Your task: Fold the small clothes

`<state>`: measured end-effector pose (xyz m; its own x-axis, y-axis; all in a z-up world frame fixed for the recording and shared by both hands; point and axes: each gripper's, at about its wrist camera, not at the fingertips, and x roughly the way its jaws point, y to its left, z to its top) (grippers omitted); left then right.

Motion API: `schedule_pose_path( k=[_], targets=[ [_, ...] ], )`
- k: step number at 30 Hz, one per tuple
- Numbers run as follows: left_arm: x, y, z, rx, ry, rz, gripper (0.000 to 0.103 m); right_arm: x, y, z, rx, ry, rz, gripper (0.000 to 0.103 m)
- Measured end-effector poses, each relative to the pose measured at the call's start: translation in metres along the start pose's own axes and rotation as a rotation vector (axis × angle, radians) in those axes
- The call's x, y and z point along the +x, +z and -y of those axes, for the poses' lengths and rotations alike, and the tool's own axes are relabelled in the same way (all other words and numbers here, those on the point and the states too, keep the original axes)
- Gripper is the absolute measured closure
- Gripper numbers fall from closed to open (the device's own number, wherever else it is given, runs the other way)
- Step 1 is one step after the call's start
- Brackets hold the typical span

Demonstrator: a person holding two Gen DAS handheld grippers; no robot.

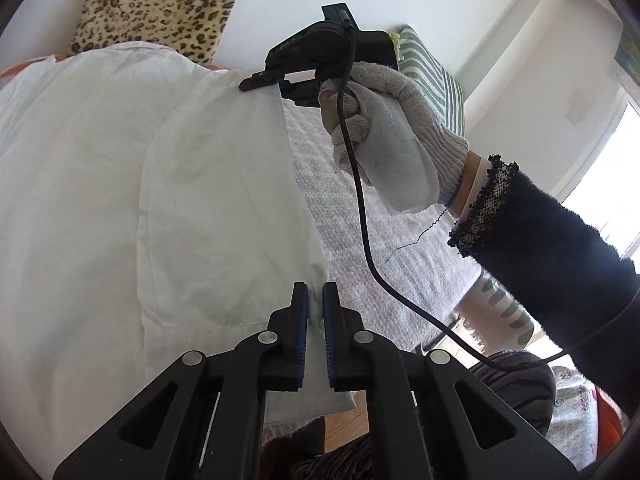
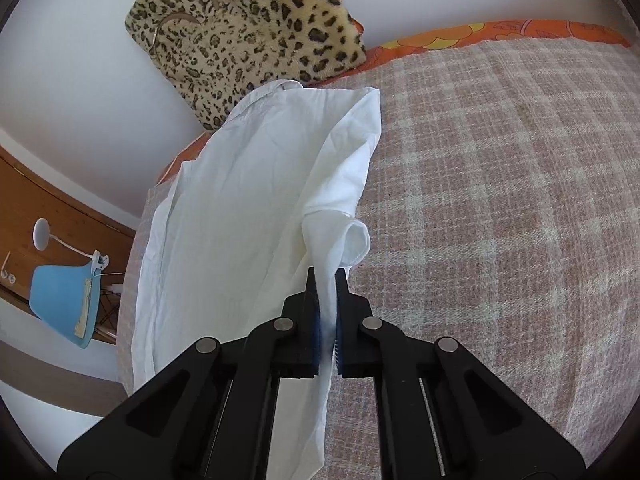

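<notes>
A white garment (image 1: 160, 168) lies spread over the bed, one side lifted. My left gripper (image 1: 315, 288) is shut on its near edge, with cloth pinched between the blue pads. In the left wrist view my right gripper (image 1: 272, 80) is held by a gloved hand (image 1: 384, 120) and is shut on the garment's far corner. In the right wrist view my right gripper (image 2: 326, 276) pinches a bunched fold of the white garment (image 2: 248, 200), which hangs from the jaws towards the bed.
The bed has a pink and white checked cover (image 2: 500, 200). A leopard-print pillow (image 2: 248, 28) leans on the wall at the head. A striped cushion (image 1: 432, 68) lies behind the hand. A blue chair (image 2: 64, 304) stands beside the bed.
</notes>
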<state>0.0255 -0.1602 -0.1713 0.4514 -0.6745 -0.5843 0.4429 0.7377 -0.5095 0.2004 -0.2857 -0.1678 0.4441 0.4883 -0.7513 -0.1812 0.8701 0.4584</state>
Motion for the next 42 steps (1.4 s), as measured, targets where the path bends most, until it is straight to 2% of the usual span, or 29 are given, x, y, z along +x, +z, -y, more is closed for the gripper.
schedule_pose_path(
  k=[7,19,28,32,35,37,40,42],
  targets=[
    [-0.03,-0.006,-0.021,-0.083,-0.029,0.059,0.097,0.007,0.01,-0.066,-0.116,-0.075,-0.021,0.097],
    [-0.066,-0.024,-0.073,-0.238,-0.035,0.126,0.097,0.088,-0.01,-0.149,-0.285,-0.208,-0.125,0.098],
    [-0.079,-0.04,-0.093,-0.299,0.005,0.12,0.097,0.133,-0.019,-0.172,-0.348,-0.284,-0.189,0.098],
    [-0.075,-0.046,-0.092,-0.271,0.039,0.068,0.102,0.145,-0.019,-0.173,-0.352,-0.311,-0.207,0.098],
    [-0.076,-0.05,-0.088,-0.243,0.094,0.05,0.102,0.145,-0.018,-0.171,-0.368,-0.279,-0.226,0.096],
    [-0.084,-0.05,-0.087,-0.235,0.117,0.047,0.098,0.128,-0.013,-0.167,-0.35,-0.189,-0.22,0.091],
    [-0.103,-0.046,-0.085,-0.197,0.159,0.085,0.098,0.076,-0.001,-0.151,-0.277,0.01,-0.11,0.076],
    [-0.116,-0.042,-0.081,-0.175,0.178,0.121,0.098,0.044,0.008,-0.132,-0.214,0.069,-0.02,0.073]
  ],
)
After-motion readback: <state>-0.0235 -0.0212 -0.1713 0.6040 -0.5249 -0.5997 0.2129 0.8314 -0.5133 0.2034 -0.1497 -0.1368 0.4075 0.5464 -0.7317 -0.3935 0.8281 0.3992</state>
